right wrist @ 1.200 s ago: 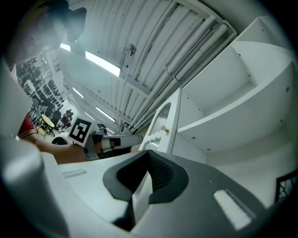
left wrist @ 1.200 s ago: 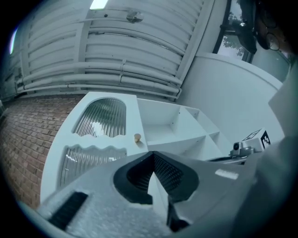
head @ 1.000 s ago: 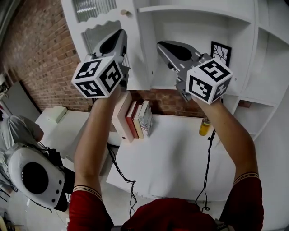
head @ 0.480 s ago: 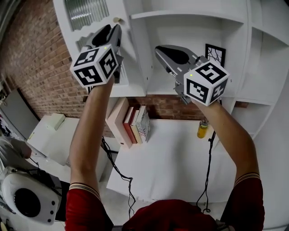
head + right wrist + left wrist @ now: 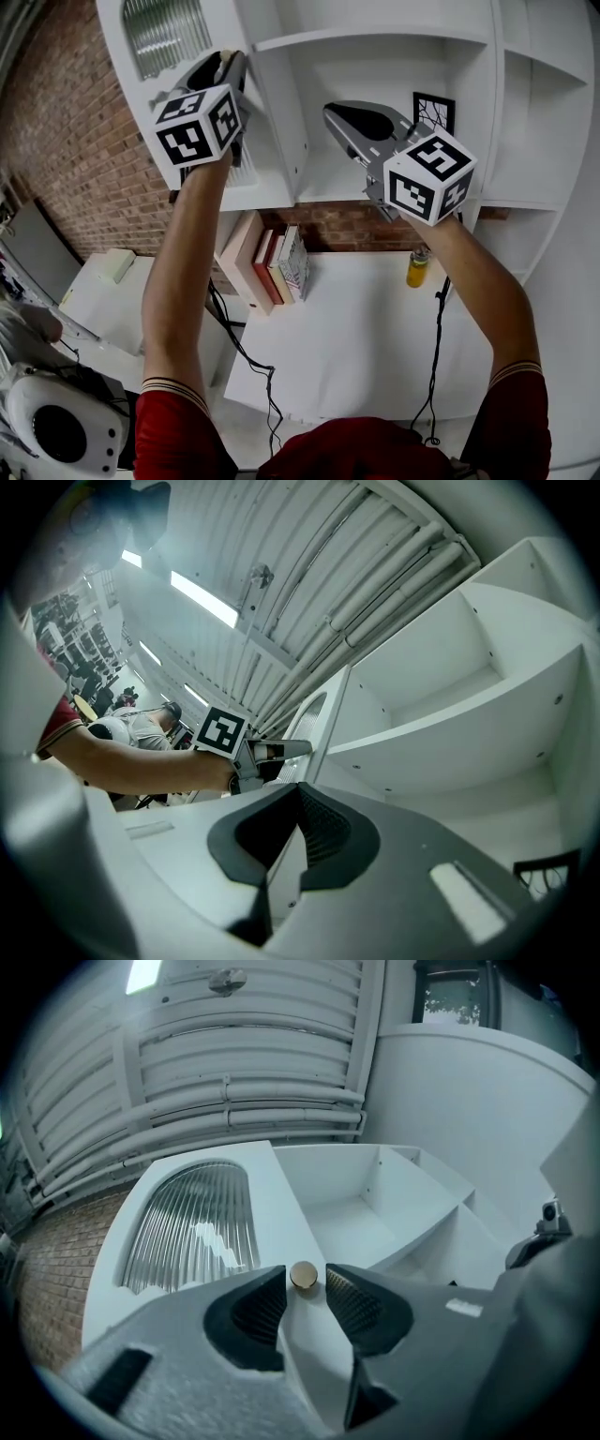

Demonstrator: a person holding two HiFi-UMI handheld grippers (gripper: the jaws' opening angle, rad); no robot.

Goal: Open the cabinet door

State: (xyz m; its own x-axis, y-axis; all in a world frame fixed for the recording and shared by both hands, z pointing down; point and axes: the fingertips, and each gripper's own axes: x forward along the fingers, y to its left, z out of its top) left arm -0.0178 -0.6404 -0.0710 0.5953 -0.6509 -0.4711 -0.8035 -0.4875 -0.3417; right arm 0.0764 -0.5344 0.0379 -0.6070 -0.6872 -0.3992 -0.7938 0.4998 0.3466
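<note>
Nearest the head camera, two bare forearms reach up and away over a white desk that carries a row of books and a small yellow bottle. Further out, on the right, the right gripper hangs with its jaws together on nothing, pointed at the open shelves and well apart from the door. Further out on the left, the left gripper is up against the cabinet door; its jaws have just been opening and now stand wide apart. The round brass knob sits just past their tips, on the line of the gap, with neither ribbed pad pressing on it. That knob is fixed on the door's right-hand stile, beside the fluted glass pane, and it lies straight ahead of the left claw with its stem pointing back at the claw. The door, upright along its long axis, looks swung out from the cabinet, baring the shelves on its right, so the opening seems largely done. Farthest back, a framed picture leans against the shelf wall.
</note>
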